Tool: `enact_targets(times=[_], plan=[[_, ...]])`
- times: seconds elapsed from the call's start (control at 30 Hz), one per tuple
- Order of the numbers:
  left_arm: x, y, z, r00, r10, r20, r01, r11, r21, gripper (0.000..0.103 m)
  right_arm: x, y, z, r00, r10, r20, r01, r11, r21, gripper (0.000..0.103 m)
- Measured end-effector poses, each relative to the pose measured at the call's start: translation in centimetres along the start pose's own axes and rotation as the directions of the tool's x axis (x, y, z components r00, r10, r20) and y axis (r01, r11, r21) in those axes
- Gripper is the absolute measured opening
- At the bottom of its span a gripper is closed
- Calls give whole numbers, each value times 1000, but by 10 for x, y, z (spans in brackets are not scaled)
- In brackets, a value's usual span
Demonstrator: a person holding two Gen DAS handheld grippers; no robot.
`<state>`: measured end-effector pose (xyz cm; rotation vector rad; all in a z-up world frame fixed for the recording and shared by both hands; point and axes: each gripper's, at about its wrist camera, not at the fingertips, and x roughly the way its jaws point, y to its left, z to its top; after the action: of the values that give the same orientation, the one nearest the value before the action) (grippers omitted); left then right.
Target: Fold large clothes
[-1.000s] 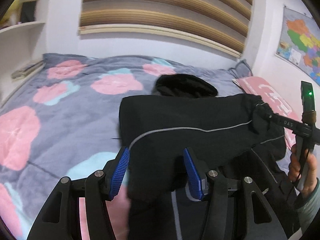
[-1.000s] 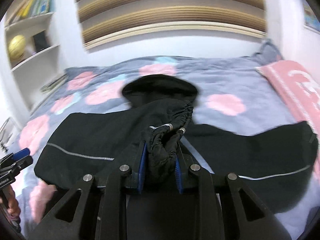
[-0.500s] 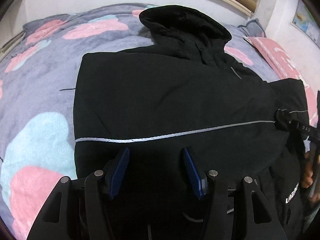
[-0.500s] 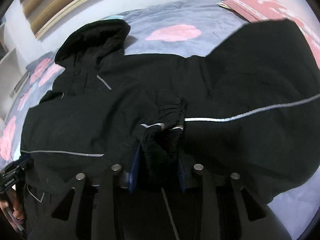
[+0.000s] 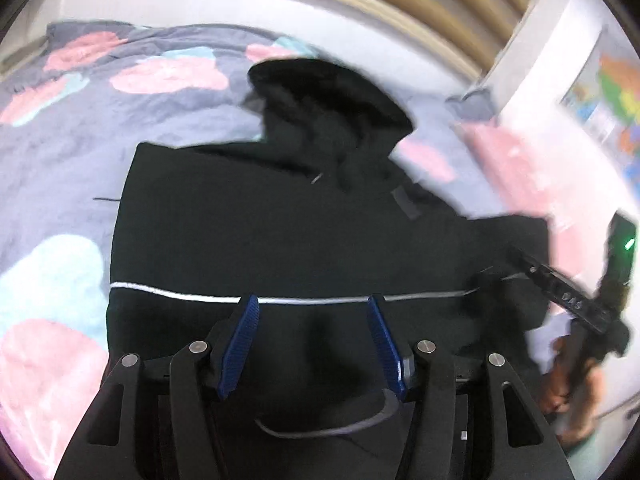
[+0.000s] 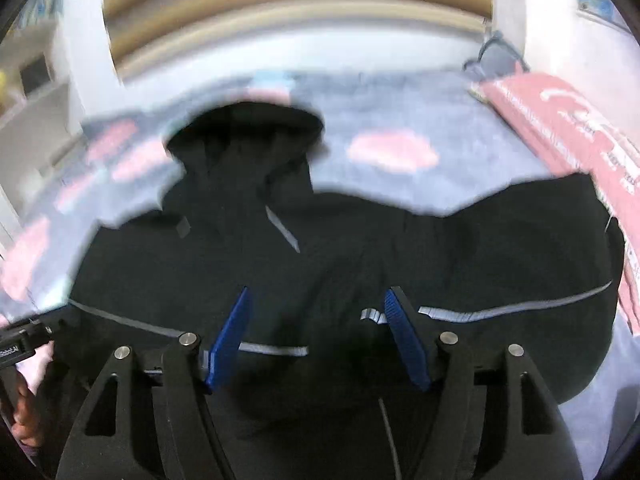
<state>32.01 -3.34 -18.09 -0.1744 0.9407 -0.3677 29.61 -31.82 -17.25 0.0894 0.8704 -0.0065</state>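
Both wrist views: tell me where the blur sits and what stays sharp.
Left wrist view: hood and wall map smeared, left hand-held gripper crisp. Right wrist view: blanket and headboard slats streaked, right hand-held gripper sharp; fisheye bends both.

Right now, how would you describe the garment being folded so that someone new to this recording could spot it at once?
Start with the bed, covered by a grey blanket printed with pink and pale blue blotches. Spread across it lies the black hooded jacket, hood toward the wall. It is the only dark item there, crossed by a thin reflective silver stripe, unlike the pink pillow beside it.
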Motion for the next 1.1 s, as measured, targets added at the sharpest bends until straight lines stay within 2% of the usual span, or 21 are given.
enact_targets(times=[0.07, 0.1, 0.13, 0.17, 0.23, 0.27, 0.33, 0.57, 0.67, 0.73, 0.8, 0.87, 1.0, 1.1], plan=[[31, 3, -17, 994, 98, -45, -96, 995, 39, 57, 36, -1, -18, 993, -26, -115, 26, 1000, 2, 72], [39, 3, -27, 995, 100, -20, -98, 993, 65, 57, 53, -2, -29, 986, -54, -159, 52, 999, -16, 72], [39, 2, -31, 995, 103, 9, -103, 991, 82, 58, 58, -1, -39, 987, -58, -153, 54, 998, -36, 73], [39, -3, -34, 992, 125, 29, -128, 986, 105, 58, 57, 1, -45, 991, -64, -113, 58, 997, -58, 73], [40, -8, -35, 988, 153, 32, -155, 981, 117, 59, 54, 5, -50, 993, -81, -80, 75, 995, -71, 74], [41, -8, -36, 987, 158, 36, -161, 979, 122, 59, 53, 6, -51, 988, -153, -26, 151, 987, -55, 74], [41, -9, -38, 986, 161, 47, -166, 977, 131, 59, 52, 9, -56, 987, -164, -4, 163, 984, -66, 74], [44, -12, -40, 976, 214, 35, -217, 962, 168, 60, 50, 10, -58, 985, -174, -13, 172, 982, -81, 74], [36, -27, -43, 968, 249, 23, -248, 948, 199, 60, 32, 14, -64, 984, -173, -38, 167, 979, -119, 75], [26, -39, -44, 977, 212, 16, -211, 954, 214, 60, 10, 11, -69, 991, -128, -41, 122, 985, -122, 76], [11, -63, -41, 988, 153, 22, -154, 962, 227, 60, -17, -1, -71, 999, -31, -30, 29, 997, -69, 76], [3, -88, -36, 993, 116, 30, -120, 963, 240, 60, -48, -23, -69, 1000, 13, 18, -13, 1000, -11, 76], [4, -153, -23, 1000, 7, 26, -14, 959, 282, 60, -103, -86, -57, 994, -25, 111, 17, 997, 74, 76], [22, -199, -19, 999, -27, 17, 20, 948, 317, 60, -129, -137, -52, 984, -91, 155, 73, 990, 121, 76]])
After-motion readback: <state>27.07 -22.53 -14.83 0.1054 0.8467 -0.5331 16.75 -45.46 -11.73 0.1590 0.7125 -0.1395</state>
